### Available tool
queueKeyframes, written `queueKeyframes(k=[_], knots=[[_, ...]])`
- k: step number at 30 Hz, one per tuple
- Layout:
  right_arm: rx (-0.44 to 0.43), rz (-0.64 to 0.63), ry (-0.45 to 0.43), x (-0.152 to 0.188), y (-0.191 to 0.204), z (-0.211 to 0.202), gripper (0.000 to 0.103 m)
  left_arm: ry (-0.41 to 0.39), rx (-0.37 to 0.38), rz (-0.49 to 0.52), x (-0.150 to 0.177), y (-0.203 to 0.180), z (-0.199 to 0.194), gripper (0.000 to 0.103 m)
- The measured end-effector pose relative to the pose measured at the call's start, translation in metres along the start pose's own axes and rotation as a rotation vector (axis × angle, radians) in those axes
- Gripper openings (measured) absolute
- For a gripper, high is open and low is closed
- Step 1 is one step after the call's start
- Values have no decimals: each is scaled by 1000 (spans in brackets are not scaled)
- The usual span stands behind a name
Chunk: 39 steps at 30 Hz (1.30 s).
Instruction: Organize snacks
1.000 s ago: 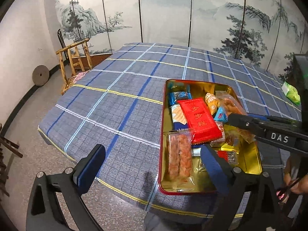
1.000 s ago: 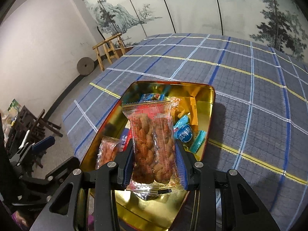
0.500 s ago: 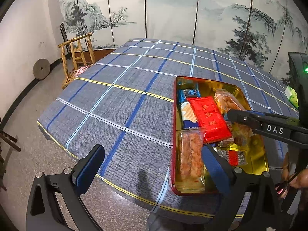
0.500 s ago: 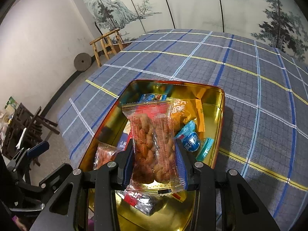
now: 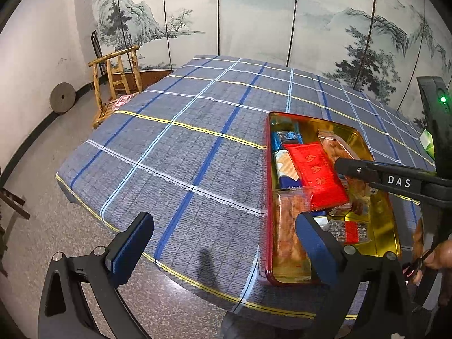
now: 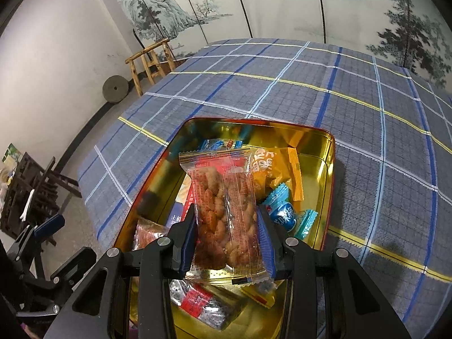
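The right gripper squeezes a clear packet of fried dough twists and holds it over the gold tin. The tin sits on the blue checked tablecloth, full of snacks. At 9 o'clock from the tin, the left gripper is wide open, holding nothing.

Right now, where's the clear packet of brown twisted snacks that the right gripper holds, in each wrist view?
Left wrist: clear packet of brown twisted snacks, right of centre, over the tin behind the red packet, partly hidden by the right gripper's dark arm.
Right wrist: bottom centre, pinched between the blue-padded fingers.
Shared landmark: the gold rectangular tin with red rim.
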State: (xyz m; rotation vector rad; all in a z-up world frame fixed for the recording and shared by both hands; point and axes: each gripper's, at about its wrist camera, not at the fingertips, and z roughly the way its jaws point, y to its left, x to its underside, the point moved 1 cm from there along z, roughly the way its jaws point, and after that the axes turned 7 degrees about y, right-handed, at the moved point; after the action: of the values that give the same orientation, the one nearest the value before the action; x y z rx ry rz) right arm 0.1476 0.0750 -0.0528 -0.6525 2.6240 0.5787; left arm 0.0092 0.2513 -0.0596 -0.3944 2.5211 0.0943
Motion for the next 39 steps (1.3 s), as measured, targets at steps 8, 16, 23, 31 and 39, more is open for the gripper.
queueKeyframes(k=[8,16,23,31,39], knots=[[19,-4,8,-1,4,3,40,-12,2,0,1,4,-3,99],[39,11,16,0,-1,5,40,-27,-6,8,1,3,-7,99],[49,18,19,2,-4,5,41,-35,-8,14,2,0,-9,99],[56,18,0,3,-4,1,41,-52,-13,23,1,-5,-15,99],[51,25,-27,5,-5,-9,41,-69,-21,43,2,-12,-21,99]])
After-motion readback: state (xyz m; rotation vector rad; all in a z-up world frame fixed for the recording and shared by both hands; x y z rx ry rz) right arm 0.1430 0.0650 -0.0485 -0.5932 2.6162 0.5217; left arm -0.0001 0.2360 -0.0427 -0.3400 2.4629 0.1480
